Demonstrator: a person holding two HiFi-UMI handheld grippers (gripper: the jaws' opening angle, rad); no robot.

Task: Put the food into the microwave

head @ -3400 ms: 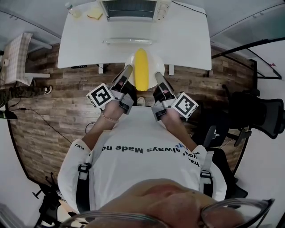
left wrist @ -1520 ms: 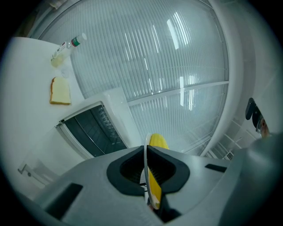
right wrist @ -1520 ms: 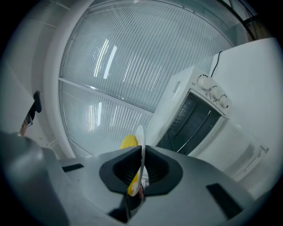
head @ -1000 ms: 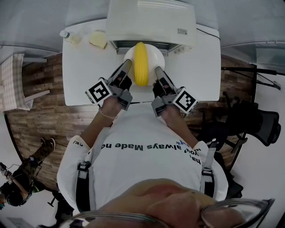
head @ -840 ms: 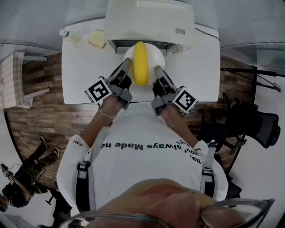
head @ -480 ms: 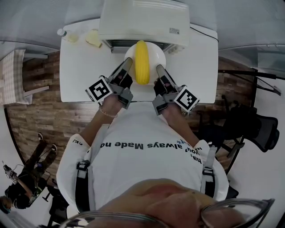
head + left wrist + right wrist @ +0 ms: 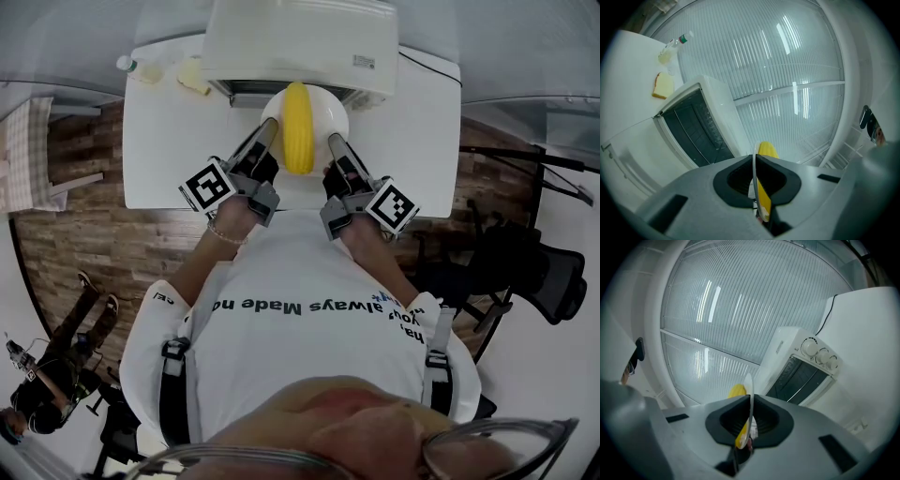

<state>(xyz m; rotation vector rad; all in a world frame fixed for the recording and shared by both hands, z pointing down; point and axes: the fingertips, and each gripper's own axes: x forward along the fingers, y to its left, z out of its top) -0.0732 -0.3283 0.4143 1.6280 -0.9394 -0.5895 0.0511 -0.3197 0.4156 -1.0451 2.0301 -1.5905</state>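
A yellow corn cob (image 7: 297, 131) lies on a white plate (image 7: 328, 112), held level over the white table just in front of the microwave (image 7: 300, 42). My left gripper (image 7: 266, 131) is shut on the plate's left rim. My right gripper (image 7: 334, 141) is shut on its right rim. In the left gripper view the plate (image 7: 755, 173) shows edge-on between the jaws, with the corn (image 7: 767, 150) beyond it and the microwave's dark cavity (image 7: 696, 126) with its door down. The right gripper view shows the plate's edge (image 7: 749, 399), the corn (image 7: 737, 391) and the microwave (image 7: 801, 369) with its knobs.
A slice of bread (image 7: 192, 75) and a small bottle (image 7: 131, 66) sit on the white table (image 7: 169, 150) left of the microwave. A black office chair (image 7: 534, 258) stands at the right. A person's legs (image 7: 89, 314) show on the wooden floor at the lower left.
Both grippers have carried the plate with the corn from over the floor to above the table and up to the microwave's front. In the last second it edged slightly closer.
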